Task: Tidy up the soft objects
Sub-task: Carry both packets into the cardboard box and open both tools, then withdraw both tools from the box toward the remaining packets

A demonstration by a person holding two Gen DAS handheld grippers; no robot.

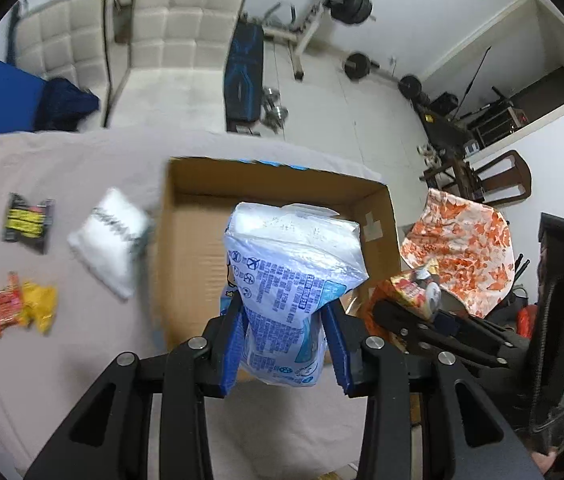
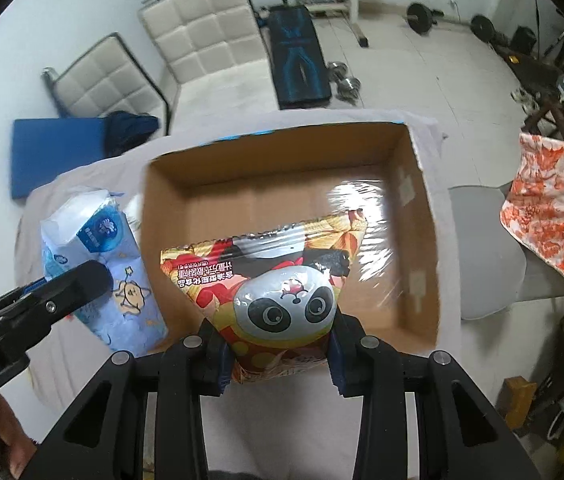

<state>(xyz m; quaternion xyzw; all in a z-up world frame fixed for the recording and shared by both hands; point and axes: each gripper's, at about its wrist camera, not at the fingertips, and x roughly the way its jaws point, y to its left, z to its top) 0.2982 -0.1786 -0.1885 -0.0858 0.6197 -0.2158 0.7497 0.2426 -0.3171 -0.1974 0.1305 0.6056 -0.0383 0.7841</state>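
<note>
Left gripper [image 1: 285, 330]: fingers [image 1: 232, 344] closed on the lower part of the tissue pack [image 1: 288, 280], one finger on each side, pack held upright. Right gripper [image 2: 278, 350]: fingers [image 2: 340, 354] closed on the lower edge of the snack bag [image 2: 278, 292], which is likewise held upright. The two grippers are side by side, each visible in the other's wrist view. Part of the person's hand [image 2: 8, 436] is visible behind the left gripper.

Beyond my counter [image 1: 62, 168], draped in pale cloth, two cream quilted chairs [image 2: 202, 28] stand against a white wall. A blue-padded weight bench [image 2: 300, 60] and barbell plates [image 1: 356, 6] sit on the pale tiled floor [image 1: 362, 120].
</note>
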